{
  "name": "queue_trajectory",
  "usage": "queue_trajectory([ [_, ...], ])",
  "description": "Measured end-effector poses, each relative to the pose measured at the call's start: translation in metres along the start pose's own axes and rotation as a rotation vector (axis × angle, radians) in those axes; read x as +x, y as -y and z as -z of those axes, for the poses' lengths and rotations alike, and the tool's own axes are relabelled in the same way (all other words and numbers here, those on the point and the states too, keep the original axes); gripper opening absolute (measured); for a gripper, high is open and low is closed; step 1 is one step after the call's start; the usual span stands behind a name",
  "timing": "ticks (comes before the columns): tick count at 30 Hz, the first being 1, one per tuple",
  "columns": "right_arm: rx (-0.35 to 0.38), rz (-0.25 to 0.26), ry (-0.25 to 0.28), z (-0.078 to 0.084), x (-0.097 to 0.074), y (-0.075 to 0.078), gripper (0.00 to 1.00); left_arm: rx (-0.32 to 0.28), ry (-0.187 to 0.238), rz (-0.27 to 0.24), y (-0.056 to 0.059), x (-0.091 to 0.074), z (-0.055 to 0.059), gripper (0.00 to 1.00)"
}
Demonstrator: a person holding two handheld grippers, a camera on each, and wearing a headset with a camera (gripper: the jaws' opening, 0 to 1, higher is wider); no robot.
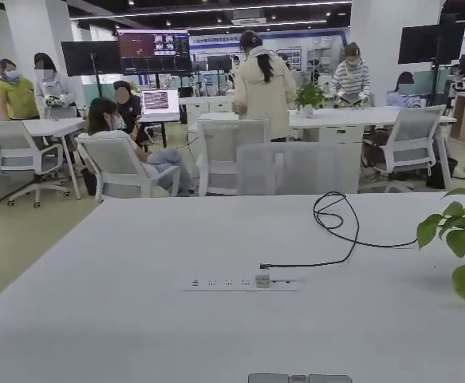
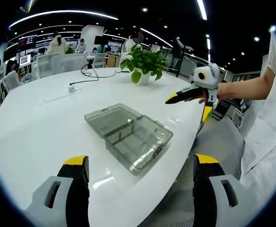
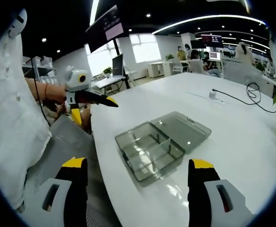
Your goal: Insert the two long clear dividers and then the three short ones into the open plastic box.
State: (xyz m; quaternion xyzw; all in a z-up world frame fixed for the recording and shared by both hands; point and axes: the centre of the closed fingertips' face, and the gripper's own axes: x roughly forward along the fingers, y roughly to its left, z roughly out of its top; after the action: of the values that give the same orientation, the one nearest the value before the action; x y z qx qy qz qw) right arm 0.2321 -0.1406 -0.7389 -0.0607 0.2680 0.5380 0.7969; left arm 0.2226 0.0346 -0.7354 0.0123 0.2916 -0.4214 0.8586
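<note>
Grey see-through plastic box [image 2: 137,142] lies open on the white bench [image 2: 38,127], close to the edge by the person, its lid [image 2: 110,118] flat beside it, while the left claw [image 2: 141,160] and the right claw [image 3: 138,163] hang near that edge, both wide apart and holding nothing.

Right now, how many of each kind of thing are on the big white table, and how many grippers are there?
Open clear box: 1
Potted plant: 1
Black cable: 1
Power strip: 1
Grippers: 2 (left gripper, right gripper, fingers apart on both)
Total: 6
</note>
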Motion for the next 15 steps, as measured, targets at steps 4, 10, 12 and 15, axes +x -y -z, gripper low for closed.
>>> queue_trajectory([
  [4, -0.034, 0.009, 0.002, 0.005, -0.004, 0.002, 0.89, -0.017, -0.015, -0.025, -0.005, 0.002, 0.004, 0.92],
  [10, -0.066, 0.019, -0.018, 0.020, -0.006, 0.003, 0.90, -0.054, -0.086, -0.087, -0.020, 0.007, 0.020, 0.89],
  [12, -0.066, 0.020, -0.010, 0.023, -0.008, 0.005, 0.90, -0.081, -0.143, -0.114, -0.025, 0.006, 0.030, 0.85],
  [15, -0.063, 0.019, -0.002, 0.024, -0.009, 0.005, 0.89, -0.148, -0.235, -0.153, -0.035, 0.009, 0.048, 0.81],
])
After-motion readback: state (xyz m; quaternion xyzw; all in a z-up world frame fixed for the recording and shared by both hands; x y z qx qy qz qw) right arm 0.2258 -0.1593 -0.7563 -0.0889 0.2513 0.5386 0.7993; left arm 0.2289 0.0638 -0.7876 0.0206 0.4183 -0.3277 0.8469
